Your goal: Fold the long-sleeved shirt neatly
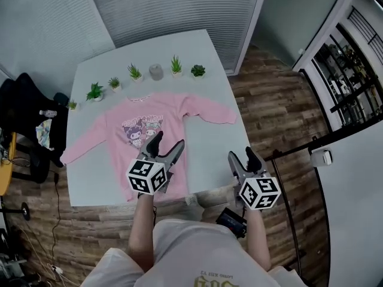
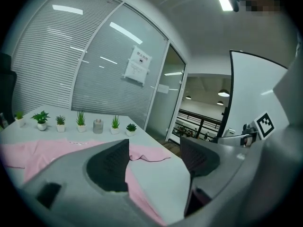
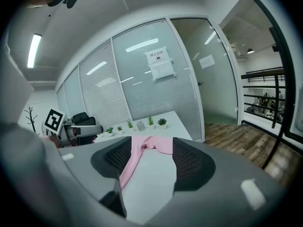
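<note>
A pink long-sleeved shirt [image 1: 119, 130] with a cartoon print lies flat on the white table [image 1: 209, 142], sleeves spread to both sides. It also shows in the left gripper view as the shirt [image 2: 47, 150] and in the right gripper view as the shirt [image 3: 142, 148]. My left gripper [image 1: 169, 143] hangs open over the shirt's lower hem, nothing between its jaws. My right gripper [image 1: 242, 156] stands open over the table's near right edge, beside the shirt, empty. The left gripper [image 2: 154, 157] and right gripper [image 3: 151, 157] both look along the table.
Several small potted plants [image 1: 134, 72] and a grey cup [image 1: 156, 72] line the table's far edge. A black chair [image 1: 30, 112] with things on it stands at the left. A black railing [image 1: 353, 94] runs at the right. The floor is wood.
</note>
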The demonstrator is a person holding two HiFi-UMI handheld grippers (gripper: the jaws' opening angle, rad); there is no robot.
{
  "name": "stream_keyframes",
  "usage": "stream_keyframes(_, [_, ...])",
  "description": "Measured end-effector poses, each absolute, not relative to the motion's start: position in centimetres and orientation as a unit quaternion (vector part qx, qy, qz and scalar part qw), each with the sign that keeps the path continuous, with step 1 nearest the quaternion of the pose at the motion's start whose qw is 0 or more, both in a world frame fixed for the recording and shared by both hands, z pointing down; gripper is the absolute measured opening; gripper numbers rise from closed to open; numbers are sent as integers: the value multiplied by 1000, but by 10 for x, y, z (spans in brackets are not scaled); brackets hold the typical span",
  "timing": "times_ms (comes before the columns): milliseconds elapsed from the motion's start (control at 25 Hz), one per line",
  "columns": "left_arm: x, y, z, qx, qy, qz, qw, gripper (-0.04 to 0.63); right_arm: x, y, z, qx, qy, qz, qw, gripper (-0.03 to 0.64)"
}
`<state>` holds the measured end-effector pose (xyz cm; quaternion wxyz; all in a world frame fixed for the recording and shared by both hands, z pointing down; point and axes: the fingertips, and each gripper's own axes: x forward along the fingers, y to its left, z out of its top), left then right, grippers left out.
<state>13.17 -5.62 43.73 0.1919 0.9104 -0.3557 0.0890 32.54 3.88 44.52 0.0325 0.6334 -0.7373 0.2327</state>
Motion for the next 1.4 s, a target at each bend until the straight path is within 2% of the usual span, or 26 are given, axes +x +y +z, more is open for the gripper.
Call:
stream_keyframes(400, [151, -112, 467, 911, -331, 110, 219, 330, 331, -19, 470, 640, -725, 237, 91, 273])
stream_keyframes(920, [176, -129, 494, 901, -339, 157, 219, 318, 356, -54, 503, 621, -732, 257, 111, 272])
stream_keyframes(1400, [210, -140, 527, 882, -362, 188, 236, 313, 381, -94, 554, 578, -750, 280, 157, 270])
